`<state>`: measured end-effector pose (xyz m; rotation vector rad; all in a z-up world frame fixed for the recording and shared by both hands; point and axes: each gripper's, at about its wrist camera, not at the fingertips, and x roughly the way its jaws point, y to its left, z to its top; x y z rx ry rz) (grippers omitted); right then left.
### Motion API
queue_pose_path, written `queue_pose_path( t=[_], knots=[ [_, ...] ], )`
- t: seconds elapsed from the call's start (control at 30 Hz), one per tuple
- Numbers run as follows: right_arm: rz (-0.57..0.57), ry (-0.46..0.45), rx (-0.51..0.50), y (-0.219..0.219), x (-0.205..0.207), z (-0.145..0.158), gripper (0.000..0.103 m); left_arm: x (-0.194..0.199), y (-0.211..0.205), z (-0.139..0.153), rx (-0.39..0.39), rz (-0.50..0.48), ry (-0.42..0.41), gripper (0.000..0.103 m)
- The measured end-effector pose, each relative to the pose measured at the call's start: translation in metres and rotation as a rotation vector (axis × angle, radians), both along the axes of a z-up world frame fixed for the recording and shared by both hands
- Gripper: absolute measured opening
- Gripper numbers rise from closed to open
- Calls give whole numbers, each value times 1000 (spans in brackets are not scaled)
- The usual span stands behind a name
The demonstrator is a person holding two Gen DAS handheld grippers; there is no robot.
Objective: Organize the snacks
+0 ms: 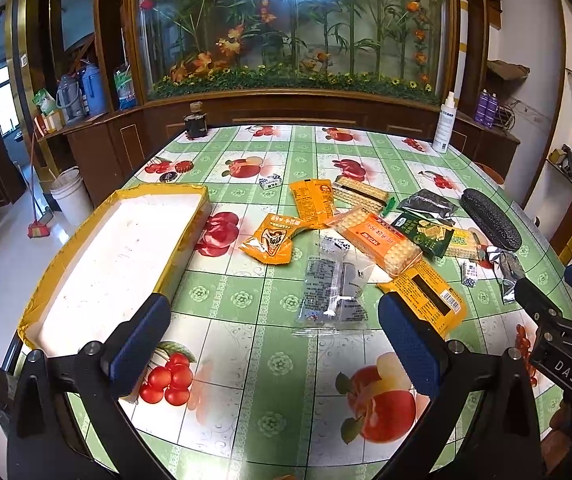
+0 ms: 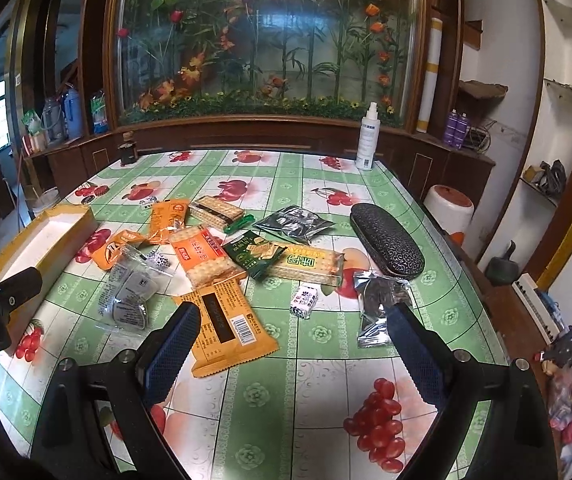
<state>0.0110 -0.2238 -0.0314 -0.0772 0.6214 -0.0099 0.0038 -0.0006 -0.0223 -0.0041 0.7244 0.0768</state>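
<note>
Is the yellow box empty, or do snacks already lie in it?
Empty: the yellow box shows only its bare white floor.

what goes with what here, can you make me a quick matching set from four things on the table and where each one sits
Things:
1. box
2. spray bottle
3. glasses case
4. clear packet

Places:
A. far right corner of the table
B. right of the snack pile
C. left edge of the table
D. in front of the left gripper

Pairs: 1-C, 2-A, 3-B, 4-D
</note>
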Motion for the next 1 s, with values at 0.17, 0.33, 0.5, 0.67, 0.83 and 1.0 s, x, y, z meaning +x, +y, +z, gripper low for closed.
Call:
queue_pose_path(
  t=[0.17, 0.33, 0.5, 0.67, 0.83, 1.0],
  knots=[
    [-3, 8, 2, -4, 1, -4, 96, -1, -5, -1, 9, -12, -7, 103],
    [-1, 18, 25, -11, 2, -9, 96, 1, -8, -5, -14, -31, 1, 103],
    [-3, 37, 42, -18, 6, -15, 96, 6, -12, -16, -16, -52, 33, 103],
    [2, 70, 43, -20, 12, -24, 96, 14, -18, -31, -5, -77, 69, 103],
    [111, 149, 149, -18, 24, -38, 96, 29, -14, -41, 20, -100, 89, 103],
    [217, 242, 151, 7, 50, -57, 96, 65, -10, -58, 78, -147, 142, 103]
  ],
)
